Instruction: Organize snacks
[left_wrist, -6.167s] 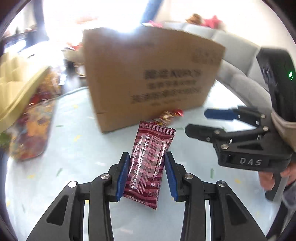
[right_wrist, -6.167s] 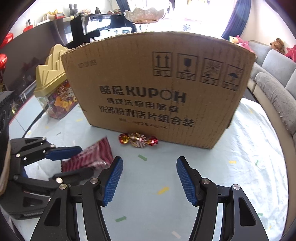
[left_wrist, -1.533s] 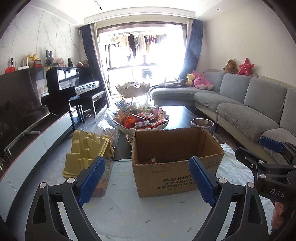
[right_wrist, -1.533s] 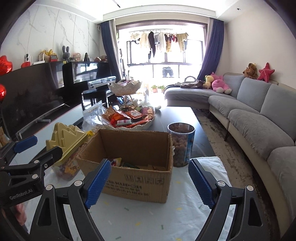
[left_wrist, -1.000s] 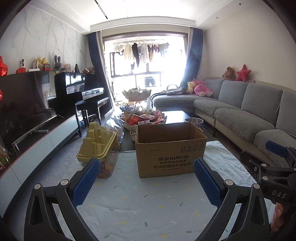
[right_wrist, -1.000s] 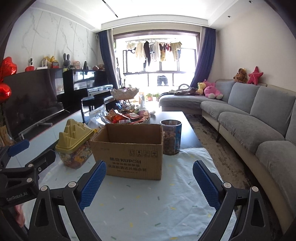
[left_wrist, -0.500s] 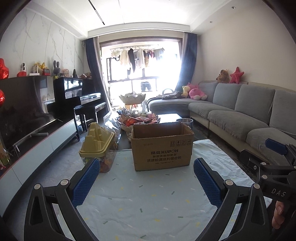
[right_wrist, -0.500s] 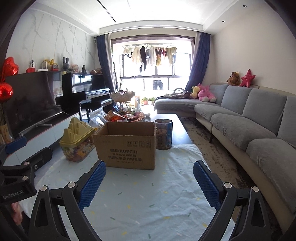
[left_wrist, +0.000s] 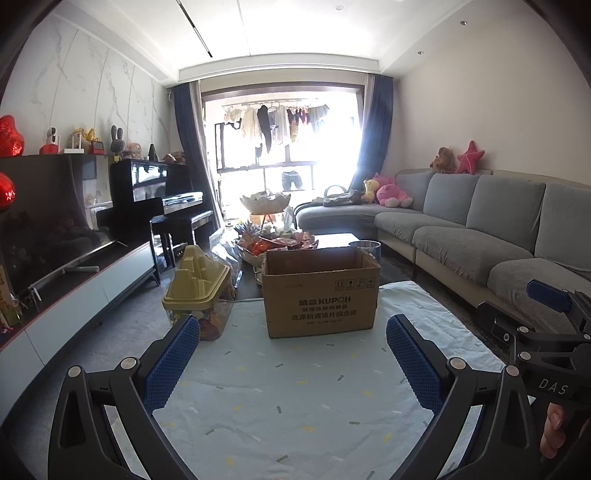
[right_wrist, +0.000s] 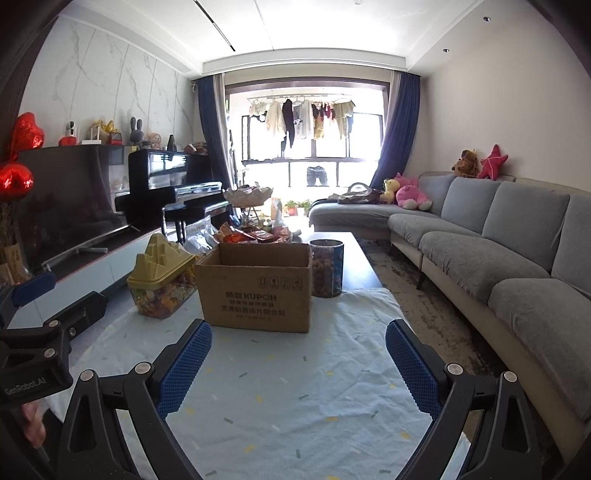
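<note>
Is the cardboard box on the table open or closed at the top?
Open. The cardboard box stands upright with no flaps over its top; its inner walls show. Its contents cannot be seen.

Both wrist views face the cardboard box (left_wrist: 320, 291) from well back.

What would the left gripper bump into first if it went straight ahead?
Probably the box. The left gripper points at its front wall, jaws open and empty, with only bare cloth between; depth is hard to judge.

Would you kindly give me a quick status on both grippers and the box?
Left gripper open, empty. Right gripper open, empty. Cardboard box upright on the tablecloth, top open. Nothing between grippers and box.
</note>
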